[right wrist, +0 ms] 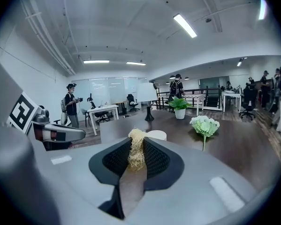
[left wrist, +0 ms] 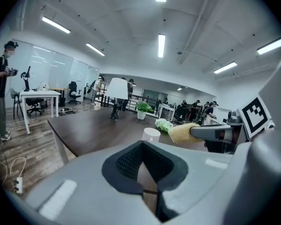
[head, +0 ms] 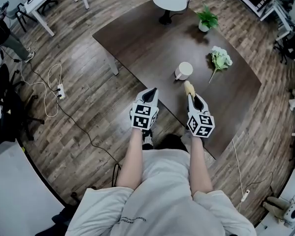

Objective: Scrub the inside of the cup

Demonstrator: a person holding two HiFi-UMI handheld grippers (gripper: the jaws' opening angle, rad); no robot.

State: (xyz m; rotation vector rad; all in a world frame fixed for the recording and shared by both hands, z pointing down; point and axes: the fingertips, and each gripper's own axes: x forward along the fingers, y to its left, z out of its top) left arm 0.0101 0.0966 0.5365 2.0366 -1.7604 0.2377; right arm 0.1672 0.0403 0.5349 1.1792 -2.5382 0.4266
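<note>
1. The person's left forearm reaches straight forward from the body. It holds the left hand-held gripper (head: 150, 94) at the near left edge of the dark surface (head: 147, 48), pointing away. Its jaws are drawn together with nothing between them.
2. Just to the right, the right forearm lies parallel at about the same height. The right hand-held gripper (head: 191, 97) sits over the near part of the surface.
3. The right hand-held gripper's jaws pinch a yellowish fibrous scrubber (head: 188, 87), which sticks out past the tips toward the far side.
4. The white cup (head: 185, 70) stands upright on the surface just beyond the scrubber. It is apart from the scrubber, with its handle toward the near left.
5. Farther right, a pale green flower bunch (head: 220, 58) lies on the surface. A small potted plant (head: 206, 18) stands at the far side.
</note>
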